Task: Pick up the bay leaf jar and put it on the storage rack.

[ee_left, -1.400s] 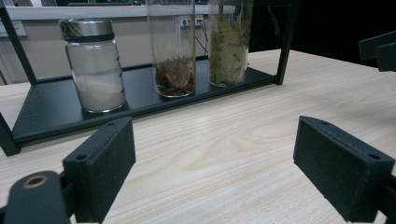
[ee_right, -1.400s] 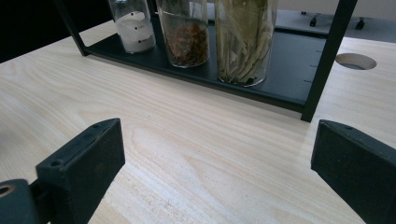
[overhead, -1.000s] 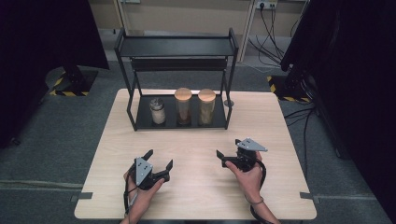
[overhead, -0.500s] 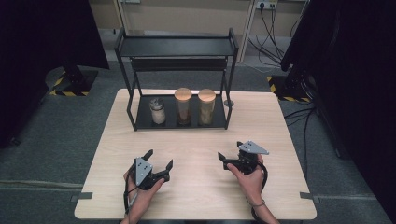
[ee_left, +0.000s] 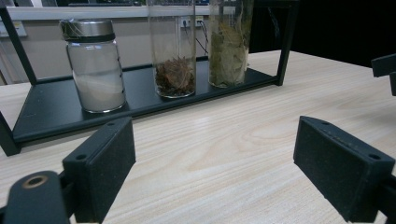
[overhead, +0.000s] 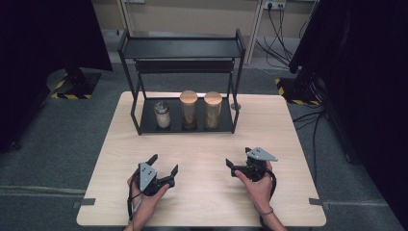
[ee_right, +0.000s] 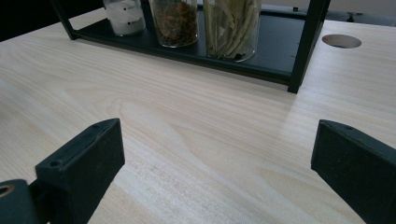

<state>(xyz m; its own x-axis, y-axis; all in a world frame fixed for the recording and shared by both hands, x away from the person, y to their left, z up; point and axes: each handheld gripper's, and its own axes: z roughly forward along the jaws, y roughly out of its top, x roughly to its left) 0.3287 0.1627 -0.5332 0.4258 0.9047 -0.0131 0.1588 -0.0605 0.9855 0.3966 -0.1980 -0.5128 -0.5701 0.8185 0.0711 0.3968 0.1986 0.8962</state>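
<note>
The right gripper (overhead: 236, 161) is drifting slightly back toward the person, jaws apart and empty, while the left gripper (overhead: 163, 166) is waiting, jaws apart too. The jars (overhead: 188, 109) are standing well ahead of both, on the rack (overhead: 144, 126), so reaching is hardly beginning.

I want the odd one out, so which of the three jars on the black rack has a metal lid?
The short glass jar of white powder at the left end; its lid is silver metal, while the two taller glass jars have wooden lids.

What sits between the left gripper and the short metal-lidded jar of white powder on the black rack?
Only bare pale wood table and the rack's low front edge, seen in the left gripper view; the left gripper is open, short of the jar.
</note>
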